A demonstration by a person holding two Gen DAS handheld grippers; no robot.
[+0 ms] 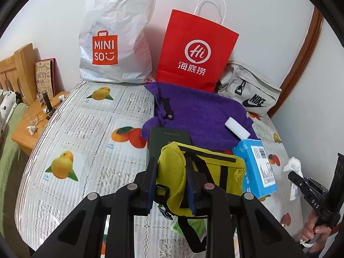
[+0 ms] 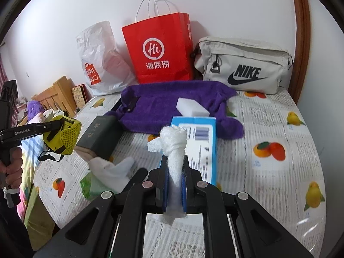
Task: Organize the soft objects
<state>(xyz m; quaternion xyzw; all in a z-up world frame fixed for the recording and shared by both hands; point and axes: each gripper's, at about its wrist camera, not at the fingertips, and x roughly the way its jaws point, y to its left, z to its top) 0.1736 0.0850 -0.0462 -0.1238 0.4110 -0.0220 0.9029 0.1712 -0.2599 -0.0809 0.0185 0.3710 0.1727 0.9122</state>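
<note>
Left claw [image 1: 172,172] clamped on yellow mesh pouch [image 1: 172,178], held above the counter [image 1: 86,129], straps dangling. Right claw [image 2: 175,172] pinched shut on knotted white cloth [image 2: 172,142], lifted over blue box [image 2: 200,142]. Risks: thin cloth slipping out of a narrow pinch; pouch straps snagging the dark book [image 1: 167,139] or purple towel [image 1: 200,111]; both claws colliding if swung together.

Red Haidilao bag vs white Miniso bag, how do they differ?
The red paper bag stands stiff and flat-sided with white string handles; the white Miniso bag is crinkled plastic, slumped, no handles visible. The red one carries a white round logo, the Miniso an orange square one. Both stand against the wall behind the purple towel.
</note>
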